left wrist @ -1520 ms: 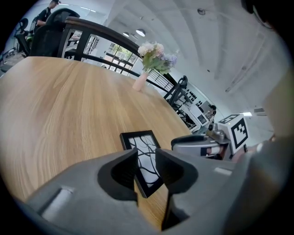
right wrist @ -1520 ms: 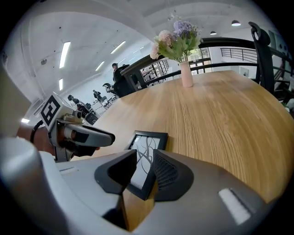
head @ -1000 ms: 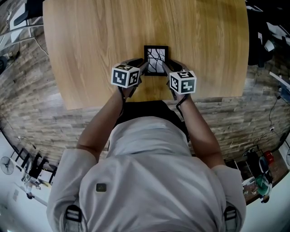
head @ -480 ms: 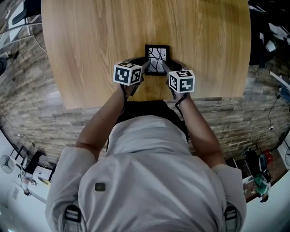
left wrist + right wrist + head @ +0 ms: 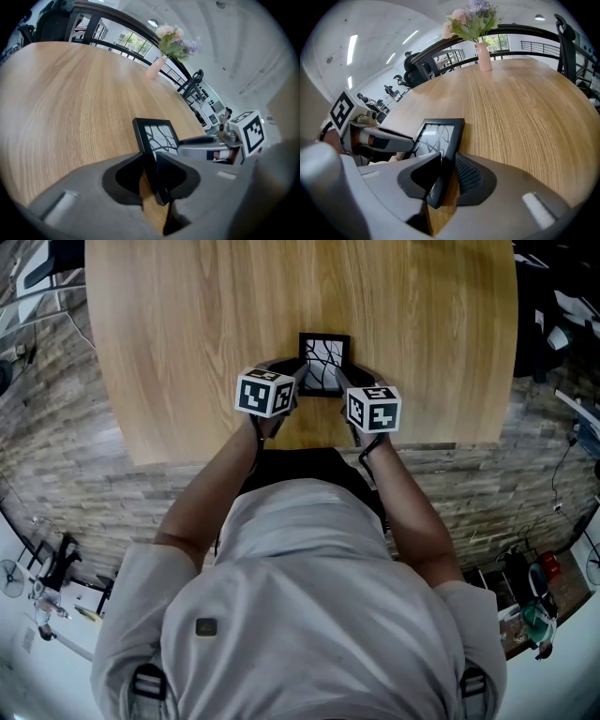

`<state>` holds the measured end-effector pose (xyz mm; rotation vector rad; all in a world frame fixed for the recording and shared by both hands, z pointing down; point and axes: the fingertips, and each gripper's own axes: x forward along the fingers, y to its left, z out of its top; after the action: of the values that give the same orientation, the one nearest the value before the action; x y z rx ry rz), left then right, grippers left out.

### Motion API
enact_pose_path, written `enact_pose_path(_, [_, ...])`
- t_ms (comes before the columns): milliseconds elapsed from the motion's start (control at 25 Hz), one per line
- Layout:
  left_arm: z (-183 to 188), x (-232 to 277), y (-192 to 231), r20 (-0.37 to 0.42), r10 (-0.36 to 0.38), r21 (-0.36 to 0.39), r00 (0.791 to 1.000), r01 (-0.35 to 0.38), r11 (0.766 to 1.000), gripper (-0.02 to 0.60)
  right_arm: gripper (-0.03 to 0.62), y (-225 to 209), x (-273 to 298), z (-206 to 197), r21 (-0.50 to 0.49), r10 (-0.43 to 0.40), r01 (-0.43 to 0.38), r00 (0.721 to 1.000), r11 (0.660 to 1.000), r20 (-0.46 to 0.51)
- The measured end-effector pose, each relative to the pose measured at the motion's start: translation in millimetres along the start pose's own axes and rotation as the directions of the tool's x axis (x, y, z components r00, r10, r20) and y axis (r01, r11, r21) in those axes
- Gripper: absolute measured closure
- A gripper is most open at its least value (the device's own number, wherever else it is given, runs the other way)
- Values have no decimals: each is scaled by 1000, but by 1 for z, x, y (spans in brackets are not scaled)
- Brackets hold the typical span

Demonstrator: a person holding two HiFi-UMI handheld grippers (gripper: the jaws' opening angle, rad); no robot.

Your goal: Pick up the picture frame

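Note:
A small black picture frame (image 5: 323, 362) with a branch-pattern print stands near the front edge of the wooden table (image 5: 187, 324). My left gripper (image 5: 298, 377) has the frame's left edge (image 5: 149, 154) between its pads, and my right gripper (image 5: 345, 379) has the right edge (image 5: 449, 150). Both pairs of jaws have just been closing and now press on the frame from either side. In the left gripper view the frame (image 5: 157, 136) rises from the left gripper (image 5: 151, 171). In the right gripper view it (image 5: 438, 133) leans up out of the right gripper (image 5: 446, 176). Its foot is on the tabletop.
A pink vase of flowers (image 5: 483, 55) stands at the table's far side and also shows in the left gripper view as the vase (image 5: 156, 66). Office chairs and railings lie beyond the table. The person's body is close against the table's near edge (image 5: 309, 442).
Both marker cubes have drawn slightly inward toward the frame. The frame itself has stayed in place on the table.

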<state>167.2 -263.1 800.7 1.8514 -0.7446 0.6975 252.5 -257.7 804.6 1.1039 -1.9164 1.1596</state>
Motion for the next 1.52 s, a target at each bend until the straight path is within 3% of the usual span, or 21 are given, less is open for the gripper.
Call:
enact_pose_path(360, [4, -7, -4, 33, -6, -44, 999, 8, 999, 497, 497, 4, -11, 7, 0, -15, 15, 999, 1000, 36])
enact_pose_path(920, [37, -52, -41, 162, -6, 37, 987, 0, 999, 502, 497, 22, -62, 37, -19, -15, 19, 985, 1000, 173])
enact_pose_path(1200, [54, -85, -78, 243, -31, 80, 969, 12, 997, 503, 497, 34, -112, 54, -58, -19, 36, 961, 998, 276])
enact_pose_path(1520, [74, -120, -135, 327, -77, 175, 942, 20, 984, 503, 497, 41, -181, 72, -111, -22, 72, 916, 991, 401])
